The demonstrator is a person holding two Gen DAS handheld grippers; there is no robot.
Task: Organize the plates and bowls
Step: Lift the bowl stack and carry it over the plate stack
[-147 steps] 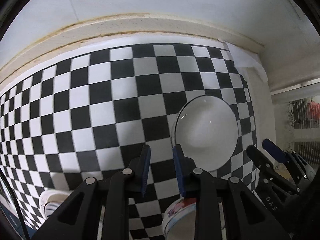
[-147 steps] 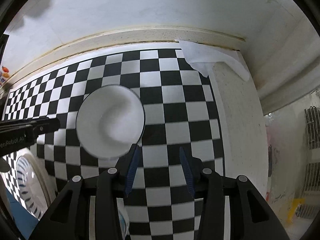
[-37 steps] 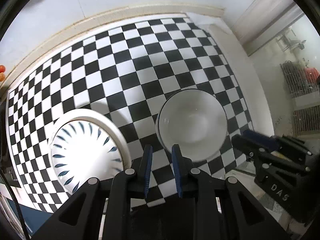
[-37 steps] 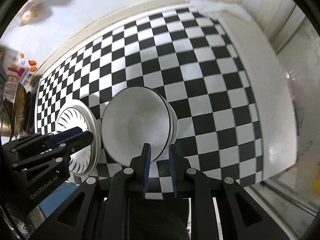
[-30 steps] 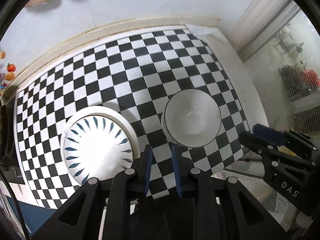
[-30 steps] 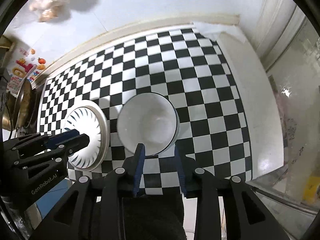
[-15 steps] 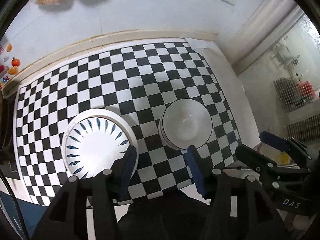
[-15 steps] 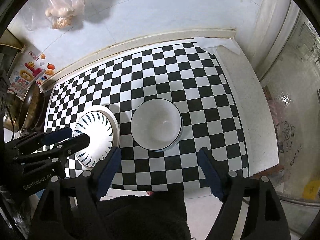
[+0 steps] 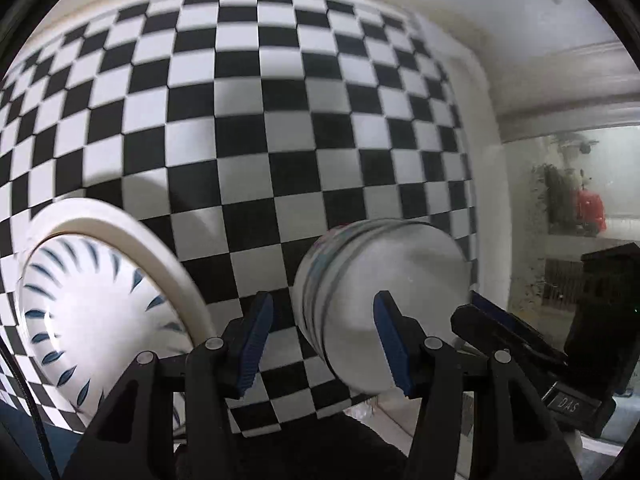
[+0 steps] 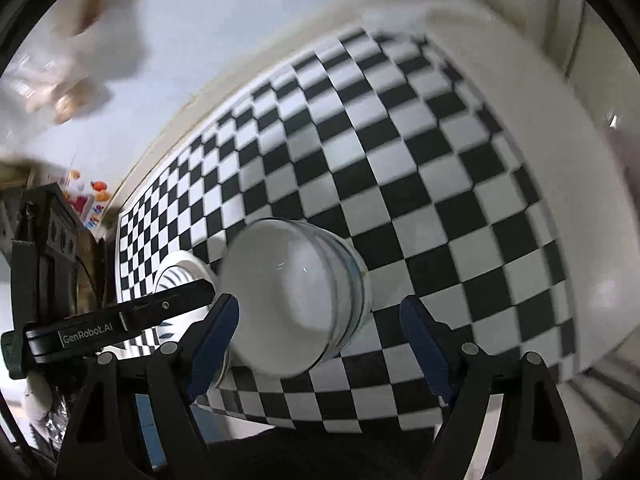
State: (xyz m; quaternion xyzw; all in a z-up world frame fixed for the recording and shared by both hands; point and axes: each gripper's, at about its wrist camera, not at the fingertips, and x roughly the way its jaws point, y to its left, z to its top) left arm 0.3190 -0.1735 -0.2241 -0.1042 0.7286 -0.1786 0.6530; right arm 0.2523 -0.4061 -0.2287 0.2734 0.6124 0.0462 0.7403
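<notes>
Item: stacked bowls on checkered surface, just right of plate. Left gripper and right gripper: jaws apart, just opened, nothing clamped. Handling advice: stack to be left undisturbed; plate rim to be straddled squarely if moved.

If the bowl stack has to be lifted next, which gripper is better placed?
Right, probably. The right gripper stands open with the bowl stack centred between its fingers; the left gripper is open more narrowly, straddling only the stack's left edge beside the plate.
</notes>
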